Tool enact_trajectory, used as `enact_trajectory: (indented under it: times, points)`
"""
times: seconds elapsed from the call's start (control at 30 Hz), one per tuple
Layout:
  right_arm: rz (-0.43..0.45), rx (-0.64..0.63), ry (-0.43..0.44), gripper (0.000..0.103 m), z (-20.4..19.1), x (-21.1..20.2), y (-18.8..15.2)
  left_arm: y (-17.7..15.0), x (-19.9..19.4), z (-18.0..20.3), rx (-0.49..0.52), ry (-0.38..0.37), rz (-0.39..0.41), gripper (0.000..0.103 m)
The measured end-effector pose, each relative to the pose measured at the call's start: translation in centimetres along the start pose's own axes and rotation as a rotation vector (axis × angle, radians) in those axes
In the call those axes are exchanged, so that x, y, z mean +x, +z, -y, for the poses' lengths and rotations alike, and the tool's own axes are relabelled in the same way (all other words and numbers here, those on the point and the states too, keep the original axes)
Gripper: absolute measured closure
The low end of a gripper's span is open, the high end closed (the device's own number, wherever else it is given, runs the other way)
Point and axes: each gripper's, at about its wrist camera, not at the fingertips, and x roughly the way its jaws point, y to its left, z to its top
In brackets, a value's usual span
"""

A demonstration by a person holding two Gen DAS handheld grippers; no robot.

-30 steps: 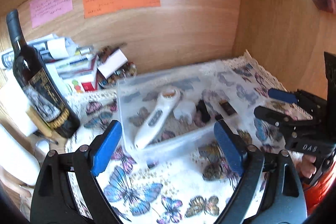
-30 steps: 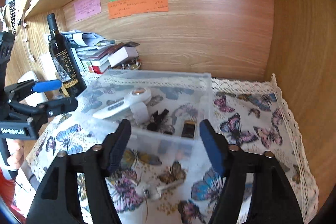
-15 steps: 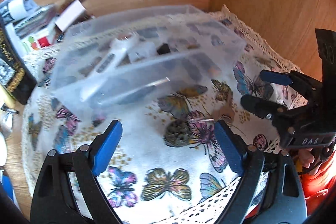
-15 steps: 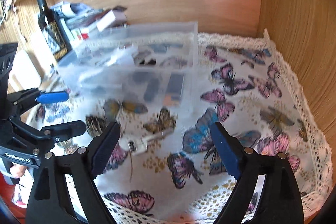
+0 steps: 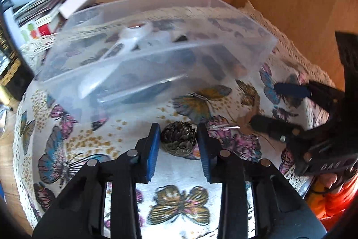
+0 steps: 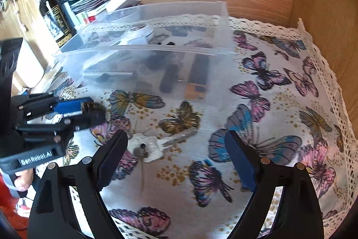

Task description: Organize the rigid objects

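My left gripper (image 5: 178, 133) is shut on a dark, ridged walnut-like ornament (image 5: 179, 138) that rests on the butterfly cloth (image 5: 174, 174), just in front of a clear plastic box (image 5: 156, 59). The box holds a white handheld device (image 5: 132, 37) and several small dark items. My right gripper (image 6: 176, 149) is open and low over the cloth. A white guitar-shaped keychain with a key (image 6: 154, 145) lies between its fingers. The left gripper also shows in the right wrist view (image 6: 94, 111), shut on the ornament.
A dark wine bottle (image 6: 53, 12) and a stack of books and boxes (image 6: 100, 1) stand behind the clear box (image 6: 156, 55) at the left. Wooden walls close the back and right. The cloth's lace edge (image 6: 324, 64) runs along the right.
My left gripper came down and closed from wide open onto the ornament. My right gripper dropped lower toward the keychain and stayed open.
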Motion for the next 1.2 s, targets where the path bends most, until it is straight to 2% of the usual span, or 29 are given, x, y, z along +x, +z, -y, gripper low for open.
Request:
enact_trajectory:
  times: [0.2, 0.33, 0.47, 0.5, 0.57, 0.6, 0.63, 0.67, 0.77, 0.9, 0.93, 0.97, 1.03, 1.2]
  points:
    - [-0.066, -0.068, -0.057, 0.015, -1.4, 2.3, 0.3, -0.6, -2.0, -2.0, -0.042, 0.012, 0.051, 0.07]
    - [-0.058, -0.077, -0.052, 0.015, -1.3, 2.4, 0.4, -0.9, -2.9, -3.0, -0.061, 0.012, 0.07, 0.07]
    - [-0.038, -0.07, -0.061, 0.038, -1.1, 2.1, 0.4, -0.9, -3.4, -3.4, -0.066, 0.006, 0.088, 0.07]
    - [-0.032, -0.065, -0.064, 0.041, -1.0, 2.0, 0.3, -1.0, -3.7, -3.3, -0.067, 0.004, 0.092, 0.07]
    - [-0.024, -0.059, -0.071, 0.061, -0.9, 1.7, 0.3, -1.1, -4.0, -3.3, -0.063, -0.001, 0.1, 0.07]
    - [-0.023, -0.046, -0.069, 0.066, -0.8, 1.6, 0.3, -1.1, -4.1, -3.3, -0.06, -0.003, 0.103, 0.07]
    - [-0.021, -0.036, -0.068, 0.079, -0.6, 1.3, 0.3, -1.1, -4.2, -3.2, -0.058, -0.003, 0.106, 0.07]
    - [-0.021, -0.025, -0.06, 0.086, -0.4, 1.2, 0.3, -1.1, -4.4, -3.1, -0.053, -0.005, 0.111, 0.07]
    - [-0.014, -0.008, -0.052, 0.093, -0.2, 0.9, 0.0, -1.0, -4.7, -2.8, -0.049, -0.004, 0.123, 0.07]
    - [0.001, -0.039, -0.066, 0.093, -1.1, -0.2, -0.8, -1.0, -5.2, -2.5, -0.046, 0.003, 0.133, 0.07]
    - [-0.004, -0.042, -0.07, 0.089, -1.4, -0.2, -1.0, -1.1, -5.3, -2.4, -0.046, 0.005, 0.134, 0.07]
    - [-0.011, -0.045, -0.067, 0.076, -1.4, -0.3, -1.3, -1.1, -5.4, -2.4, -0.046, 0.004, 0.134, 0.07]
    - [-0.011, -0.046, -0.06, 0.06, -1.7, -0.6, -1.9, -1.2, -5.5, -2.2, -0.044, 0.002, 0.133, 0.07]
    - [-0.001, -0.028, -0.072, 0.059, -1.5, -1.0, -3.1, -1.6, -5.7, -1.4, -0.029, 0.0, 0.133, 0.07]
